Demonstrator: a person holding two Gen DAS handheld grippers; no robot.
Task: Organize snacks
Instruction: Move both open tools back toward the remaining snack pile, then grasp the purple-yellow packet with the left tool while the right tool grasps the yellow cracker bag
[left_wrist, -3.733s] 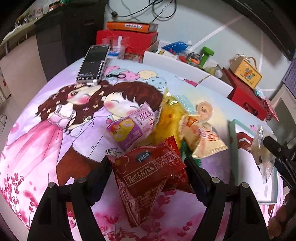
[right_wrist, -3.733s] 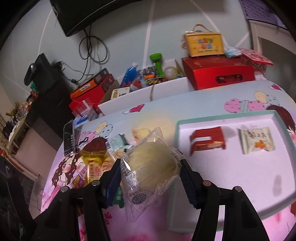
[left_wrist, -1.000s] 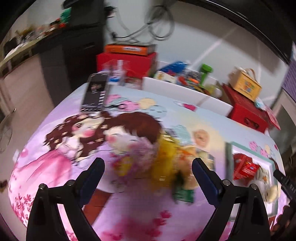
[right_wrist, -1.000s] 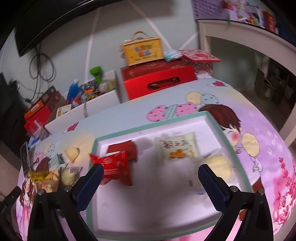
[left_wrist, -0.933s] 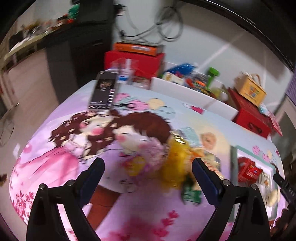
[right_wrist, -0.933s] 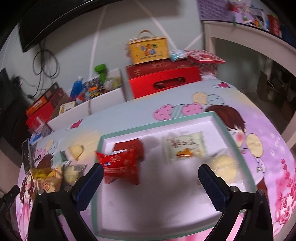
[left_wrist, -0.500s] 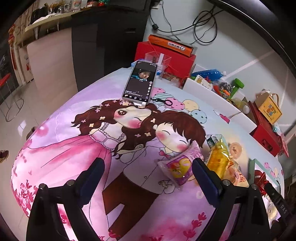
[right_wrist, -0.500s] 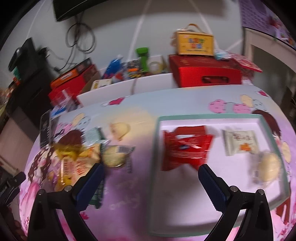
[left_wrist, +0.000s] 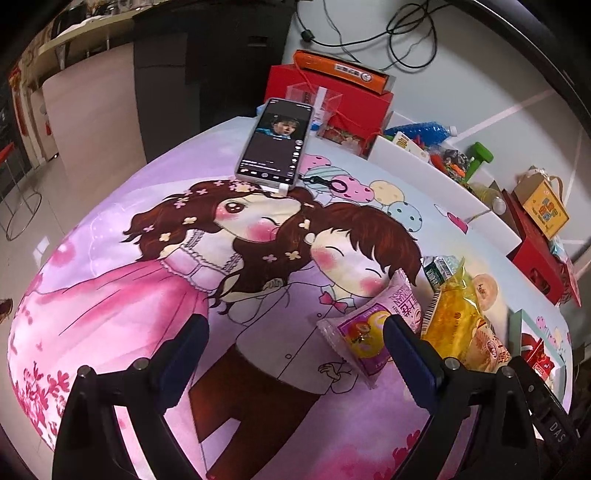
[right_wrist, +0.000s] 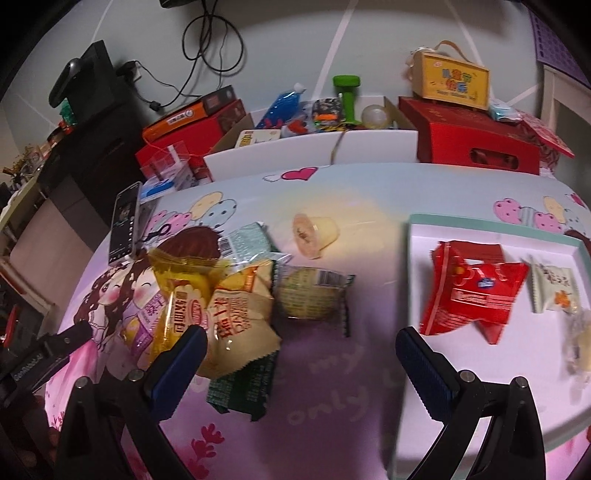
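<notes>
Since a few seconds ago both our grippers have let go of their packets: the red packet (right_wrist: 476, 291) and the clear-wrapped bun (right_wrist: 581, 341) now lie in the white tray (right_wrist: 495, 229), beside a pale sachet (right_wrist: 554, 291). Our left gripper (left_wrist: 293, 341) hangs released, fingers wide apart with nothing between them, over the pink cartoon tablecloth (left_wrist: 147, 295). Our right gripper (right_wrist: 301, 354) is likewise spread and empty, above the strip of cloth between the snack pile and the tray's left rim.

The remaining snacks sit left of the tray in the right wrist view: a yellow bag (right_wrist: 177, 295), a beige packet (right_wrist: 240, 317) overlapping it, a dark green packet (right_wrist: 243, 387) under the beige one, a round cake in a dark-edged wrapper (right_wrist: 314, 299) just right of them, a pale green packet (right_wrist: 247, 240) farther back and a jelly cup (right_wrist: 314, 234) lying on its side. A purple packet (left_wrist: 369, 332) lies at the pile's left edge, touching our left gripper's right finger in the left wrist view.

Open cloth stretches to the near and left of the pile. At the far left a phone (left_wrist: 275, 142) lies on the cloth with its screen lit. Beyond the far edge stand a white bin (right_wrist: 314, 155) of toys, red boxes (right_wrist: 476, 144) and a yellow carton (right_wrist: 454, 79).
</notes>
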